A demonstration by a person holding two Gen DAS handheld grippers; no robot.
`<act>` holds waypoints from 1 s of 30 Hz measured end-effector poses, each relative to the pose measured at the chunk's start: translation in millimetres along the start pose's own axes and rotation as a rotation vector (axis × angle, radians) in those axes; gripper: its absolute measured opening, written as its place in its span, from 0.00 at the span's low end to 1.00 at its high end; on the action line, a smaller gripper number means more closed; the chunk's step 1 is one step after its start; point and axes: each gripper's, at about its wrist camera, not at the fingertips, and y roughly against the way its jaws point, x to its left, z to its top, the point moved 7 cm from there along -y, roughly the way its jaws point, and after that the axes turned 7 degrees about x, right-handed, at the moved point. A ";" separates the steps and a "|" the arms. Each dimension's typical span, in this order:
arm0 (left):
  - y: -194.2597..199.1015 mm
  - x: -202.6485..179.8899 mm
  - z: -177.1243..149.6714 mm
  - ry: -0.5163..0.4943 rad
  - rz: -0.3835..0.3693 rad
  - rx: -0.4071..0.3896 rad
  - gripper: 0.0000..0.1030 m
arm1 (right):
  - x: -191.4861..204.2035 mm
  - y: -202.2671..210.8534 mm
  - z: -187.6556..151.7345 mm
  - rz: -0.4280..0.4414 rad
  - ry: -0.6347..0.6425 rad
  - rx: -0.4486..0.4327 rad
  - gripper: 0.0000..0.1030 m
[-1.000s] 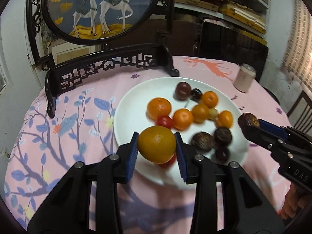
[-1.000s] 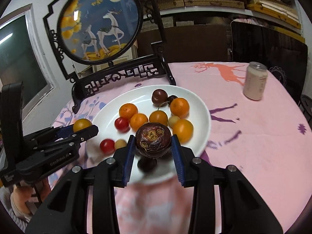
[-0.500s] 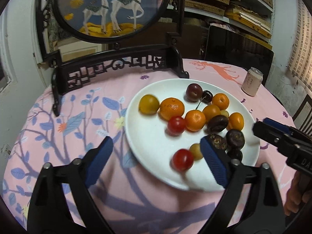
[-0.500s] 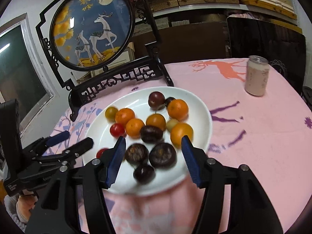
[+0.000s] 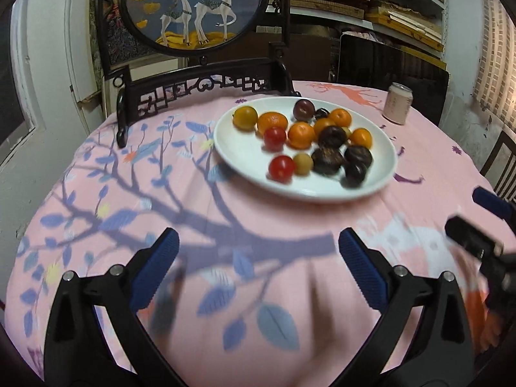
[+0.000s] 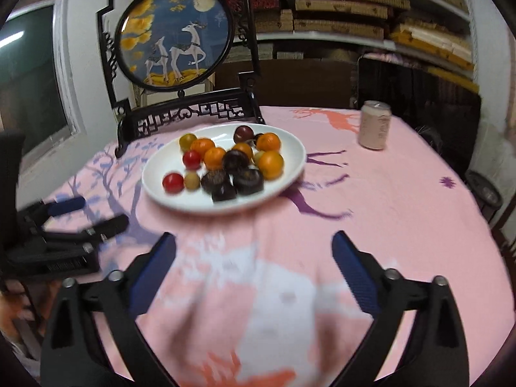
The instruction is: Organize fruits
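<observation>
Hovering: left gripper [image 5: 258, 250], jaws spread wide and released, nothing between them, above the pink cloth of the surface [image 5: 200, 225].
Right gripper [image 6: 253, 246]: jaws also released and wide apart, holding nothing, above the cloth.
Plate [image 5: 248, 158]: white, ahead of both sets of jaws and well apart from them; ahead and right of the left jaws, ahead and slightly left of the right jaws.
Fruits [image 5: 301, 135]: all on the plate; oranges [image 6: 271, 164], two red tomatoes [image 5: 281, 168], dark wrinkled fruits [image 6: 247, 180] on the near side, a yellow fruit [image 5: 245, 117] at the far left rim.
Can [image 6: 375, 125]: upright, far ahead and right of the right jaws, apart from the plate.
Deer screen [image 5: 196, 6]: on its black stand beyond the plate.
</observation>
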 end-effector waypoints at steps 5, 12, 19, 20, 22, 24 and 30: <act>4.2 -6.0 -24.0 0.006 -0.032 0.057 0.98 | 4.1 3.0 -23.4 -0.008 0.029 0.045 0.98; 25.4 -10.8 -15.2 -0.030 -0.003 -0.040 0.98 | -6.9 6.5 -18.8 0.003 -0.048 0.047 0.99; 32.9 -19.6 -11.9 -0.093 0.088 -0.064 0.98 | -3.9 8.5 -19.2 0.032 -0.063 0.057 0.99; 34.1 -20.2 -12.1 -0.098 0.088 -0.069 0.98 | -3.0 8.4 -19.1 0.033 -0.061 0.059 0.99; 37.3 -22.8 -12.2 -0.101 0.056 -0.071 0.98 | -1.5 8.3 -19.3 0.033 -0.056 0.064 0.99; 39.2 -23.5 -12.1 -0.095 0.027 -0.072 0.98 | -0.3 8.6 -19.7 0.037 -0.053 0.065 0.99; 39.6 -24.1 -12.0 -0.092 0.021 -0.069 0.98 | -0.6 10.0 -20.1 0.047 -0.063 0.068 0.99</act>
